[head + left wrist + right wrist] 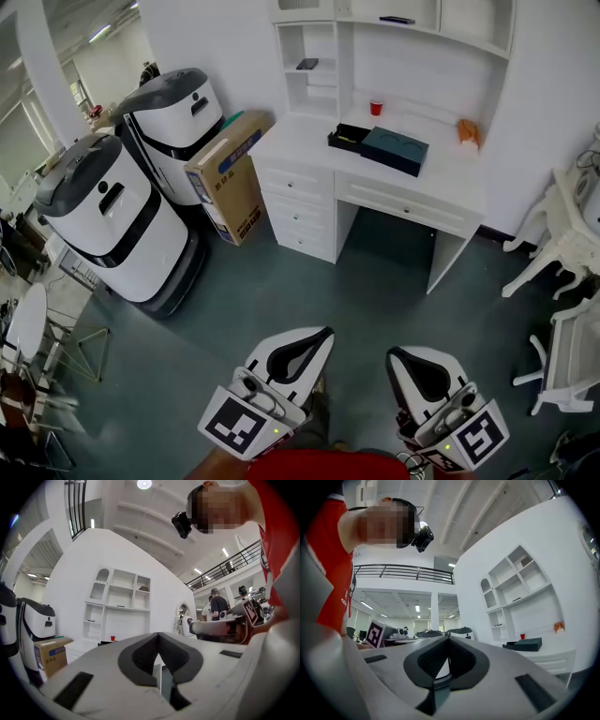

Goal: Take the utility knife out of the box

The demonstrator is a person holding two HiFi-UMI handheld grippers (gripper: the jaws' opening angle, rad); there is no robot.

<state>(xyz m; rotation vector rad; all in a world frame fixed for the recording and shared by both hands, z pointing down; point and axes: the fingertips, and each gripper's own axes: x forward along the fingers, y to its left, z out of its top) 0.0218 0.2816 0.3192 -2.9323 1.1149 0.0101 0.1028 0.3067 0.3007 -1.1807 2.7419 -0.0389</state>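
Observation:
A dark box sits on the white desk (309,141) far ahead: its black open tray (348,139) on the left, its dark teal lid (396,150) lying against it on the right. I cannot make out the utility knife from here. My left gripper (323,334) and right gripper (394,354) are low in the head view, side by side over the grey floor and well short of the desk. Both are shut with nothing between the jaws. The right gripper view shows the box (525,644) far off beyond the shut right gripper (449,638). The left gripper (158,634) also shows meeting tips.
A red cup (376,108) and an orange object (468,131) stand on the desk behind the box. A cardboard carton (230,173) leans at the desk's left side, beside two white-and-grey machines (112,220). White chairs (562,234) stand at the right.

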